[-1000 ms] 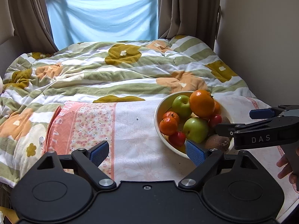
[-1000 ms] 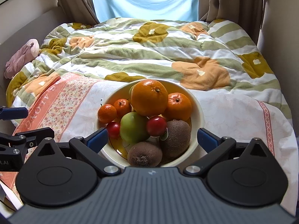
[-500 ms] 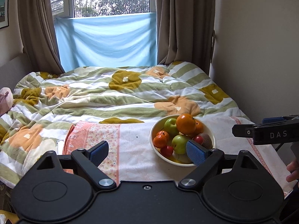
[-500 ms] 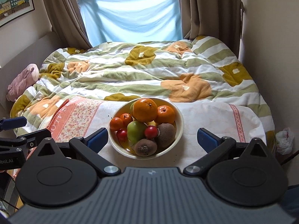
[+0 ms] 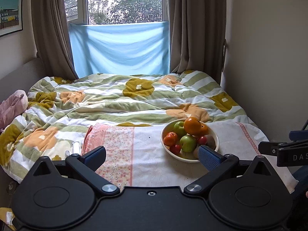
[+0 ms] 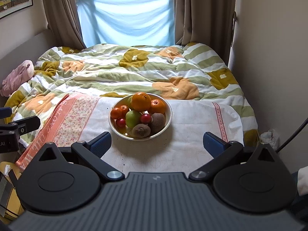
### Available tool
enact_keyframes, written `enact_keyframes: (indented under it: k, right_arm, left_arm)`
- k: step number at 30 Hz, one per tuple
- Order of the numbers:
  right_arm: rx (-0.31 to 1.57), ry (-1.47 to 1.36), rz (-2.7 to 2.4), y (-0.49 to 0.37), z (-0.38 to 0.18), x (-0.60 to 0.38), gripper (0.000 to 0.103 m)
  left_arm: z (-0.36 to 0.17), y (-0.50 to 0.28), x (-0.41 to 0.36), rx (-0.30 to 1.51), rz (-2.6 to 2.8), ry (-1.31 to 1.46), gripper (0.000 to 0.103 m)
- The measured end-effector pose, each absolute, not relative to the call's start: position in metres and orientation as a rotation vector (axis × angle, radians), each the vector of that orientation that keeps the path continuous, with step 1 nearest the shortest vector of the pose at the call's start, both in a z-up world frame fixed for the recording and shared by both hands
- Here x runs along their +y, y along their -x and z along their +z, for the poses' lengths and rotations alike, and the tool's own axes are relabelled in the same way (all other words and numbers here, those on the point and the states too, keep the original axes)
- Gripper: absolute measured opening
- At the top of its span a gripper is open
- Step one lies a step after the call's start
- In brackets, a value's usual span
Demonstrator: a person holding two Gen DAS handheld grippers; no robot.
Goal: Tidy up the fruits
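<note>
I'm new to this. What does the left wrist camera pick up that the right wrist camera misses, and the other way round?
Only the left wrist view shows the trees through the window and the right gripper's side at its right edge.

Only the right wrist view shows both kiwis, a crumpled bag on the floor, and the left gripper's side at its left edge.

Both show the fruit bowl on the cloth, the big orange on top, the flowered quilt, blue sheet, and wide-open, empty jaws; the left gripper's are opening.

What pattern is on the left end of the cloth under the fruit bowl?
A small pink floral print beside a salmon band with white lettering, on the white cloth; clearest in the right wrist view.
</note>
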State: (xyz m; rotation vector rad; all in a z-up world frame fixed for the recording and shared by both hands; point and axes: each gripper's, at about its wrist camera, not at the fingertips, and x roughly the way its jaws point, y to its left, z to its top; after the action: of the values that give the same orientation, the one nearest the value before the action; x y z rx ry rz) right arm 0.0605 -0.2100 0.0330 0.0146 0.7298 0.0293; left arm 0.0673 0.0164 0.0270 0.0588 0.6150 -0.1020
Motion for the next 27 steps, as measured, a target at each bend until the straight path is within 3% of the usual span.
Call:
enact_keyframes:
  k: [27]
  right_arm:
    - [0.739,-0.017,-0.015,-0.038,0.035,-0.209,0.103]
  left_arm:
    - [0.028,-0.051,0.012,0.593,-0.114,-0.077,0.103]
